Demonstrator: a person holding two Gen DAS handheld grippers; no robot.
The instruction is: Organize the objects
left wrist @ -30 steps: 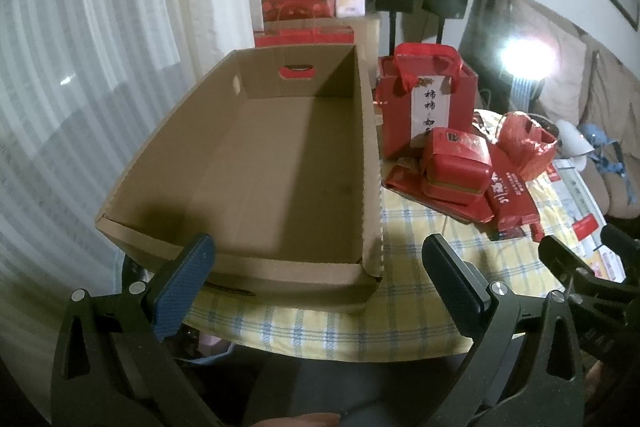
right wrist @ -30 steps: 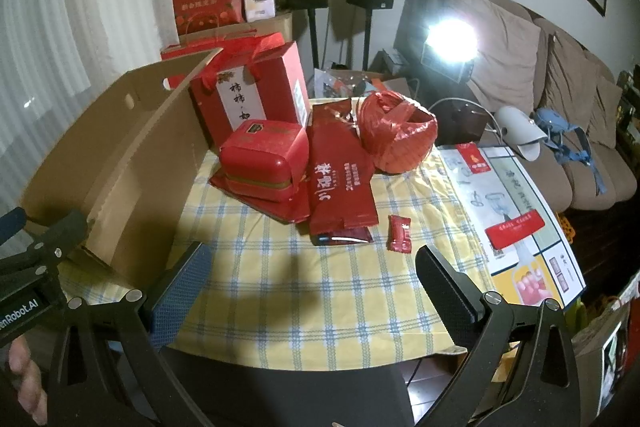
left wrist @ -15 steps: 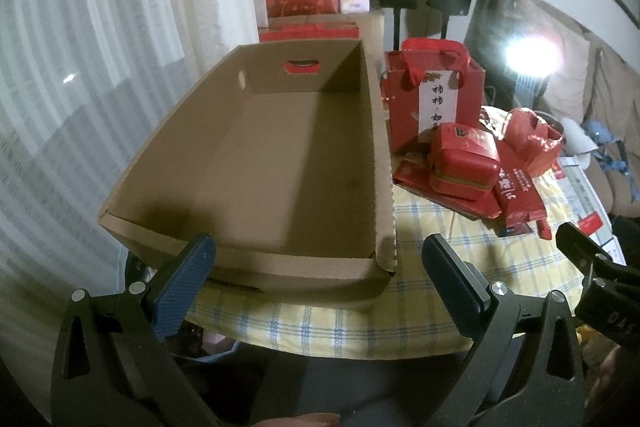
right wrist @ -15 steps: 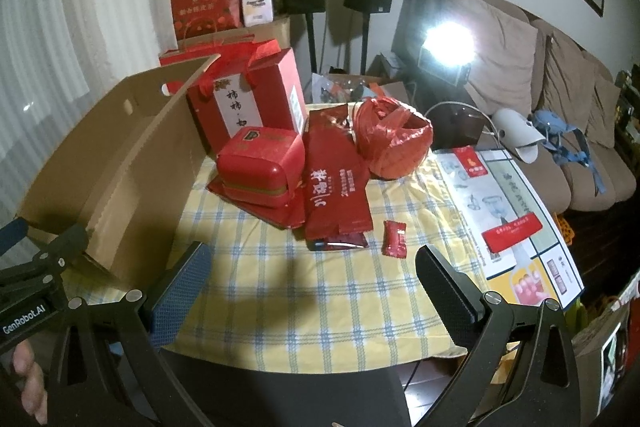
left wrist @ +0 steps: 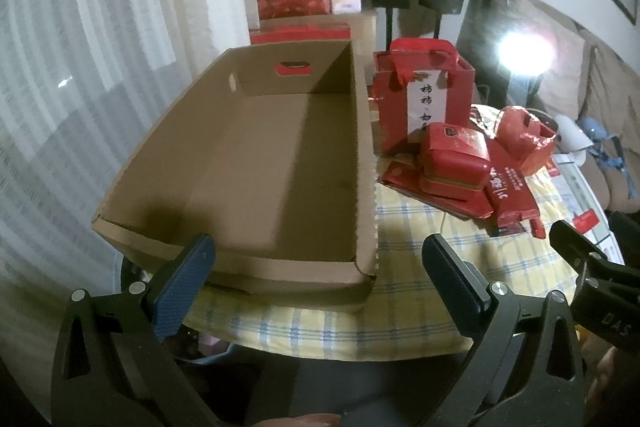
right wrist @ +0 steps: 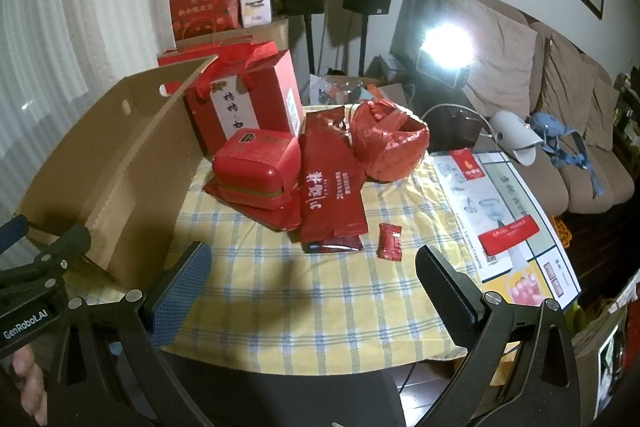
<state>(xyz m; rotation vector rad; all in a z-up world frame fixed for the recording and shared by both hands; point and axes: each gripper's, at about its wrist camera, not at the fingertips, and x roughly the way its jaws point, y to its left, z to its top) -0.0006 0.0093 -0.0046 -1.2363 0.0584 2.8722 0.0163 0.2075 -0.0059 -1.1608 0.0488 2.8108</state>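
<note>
Occupying the left part of the counter [right wrist: 304, 291], the box [left wrist: 260, 163] stands upright with nothing in it, its near wall facing the left tongs [left wrist: 316, 283]. The gift bag [right wrist: 248, 99] stands upright just beside the box's right wall. The plastic bag [right wrist: 388, 143] lies to the right of the gift bag. The pouch [right wrist: 332, 195] lies flat between the tin [right wrist: 256, 171] and the plastic bag. The tin rests on a flat packet [right wrist: 280, 219] in front of the gift bag. The sachet [right wrist: 390, 242] lies apart, right of the pouch. Both left tongs and right tongs [right wrist: 312, 281] are released, holding nothing, near the counter's front edge.
</note>
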